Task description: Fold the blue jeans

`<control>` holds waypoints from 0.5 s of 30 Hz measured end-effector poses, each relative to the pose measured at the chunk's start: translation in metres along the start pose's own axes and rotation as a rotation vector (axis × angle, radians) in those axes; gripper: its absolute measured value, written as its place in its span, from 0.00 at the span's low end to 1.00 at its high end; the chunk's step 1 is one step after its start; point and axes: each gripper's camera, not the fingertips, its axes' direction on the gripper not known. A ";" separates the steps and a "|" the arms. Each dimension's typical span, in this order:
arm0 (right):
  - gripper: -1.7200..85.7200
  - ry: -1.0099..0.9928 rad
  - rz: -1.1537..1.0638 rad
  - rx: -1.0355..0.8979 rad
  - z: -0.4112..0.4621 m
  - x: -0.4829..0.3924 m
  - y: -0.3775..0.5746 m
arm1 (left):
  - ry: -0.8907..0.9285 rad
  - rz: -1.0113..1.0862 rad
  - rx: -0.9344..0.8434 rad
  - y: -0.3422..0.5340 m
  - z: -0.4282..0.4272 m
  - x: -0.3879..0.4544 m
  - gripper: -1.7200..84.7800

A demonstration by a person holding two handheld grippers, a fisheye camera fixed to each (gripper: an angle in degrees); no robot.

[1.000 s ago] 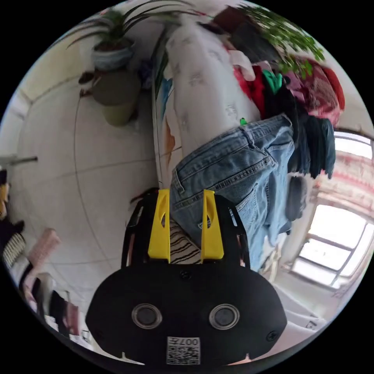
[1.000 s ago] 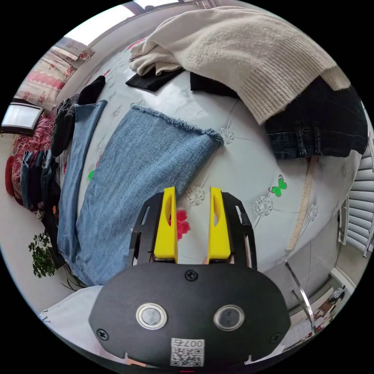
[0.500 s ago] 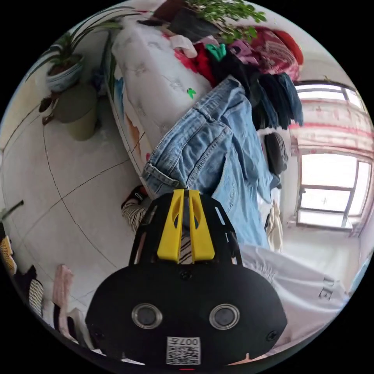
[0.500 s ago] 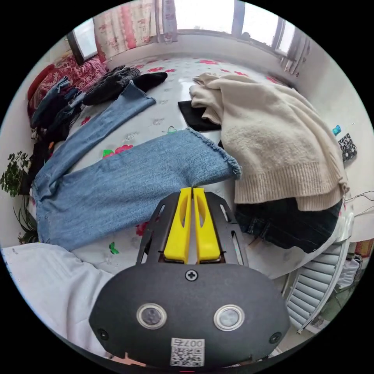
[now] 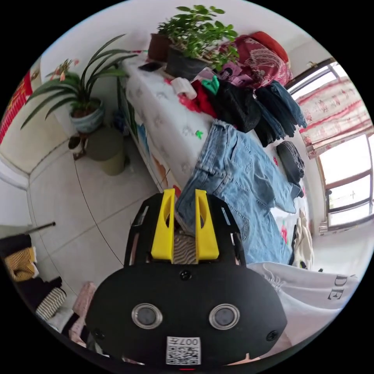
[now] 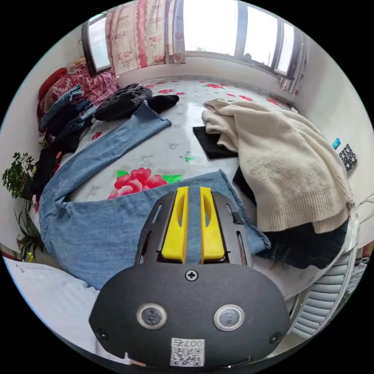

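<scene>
Blue jeans spread legs apart on the bed, left tongs gaping at the waistband corner, right tongs apparently pinching the near leg's hem: leg-over-leg fold beginning; next, carry this hem onto the far leg.

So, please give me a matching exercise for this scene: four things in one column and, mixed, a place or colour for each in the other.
Things:
1. blue jeans
2. cream sweater
3. leafy potted plant
4. waste bin

Descriptions:
A. stands on the floor beside the bed
B. lies over dark clothes
C. spread flat with the legs apart
D. stands at the end of the bed, near the red quilt

Pairs: 1-C, 2-B, 3-D, 4-A
</scene>
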 end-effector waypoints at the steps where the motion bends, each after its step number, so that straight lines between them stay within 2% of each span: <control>1: 0.06 -0.095 -0.026 -0.009 0.011 -0.020 -0.018 | -0.003 0.017 0.007 -0.009 0.003 0.005 0.12; 5: 0.09 -0.303 -0.115 -0.041 0.047 -0.109 -0.094 | 0.006 0.139 -0.014 -0.083 0.044 0.049 0.14; 8: 0.11 -0.352 -0.177 -0.073 0.076 -0.175 -0.153 | -0.013 0.212 -0.029 -0.136 0.083 0.080 0.13; 15: 0.12 -0.240 -0.287 -0.234 0.174 -0.287 -0.268 | -0.092 0.308 -0.163 -0.219 0.187 0.110 0.20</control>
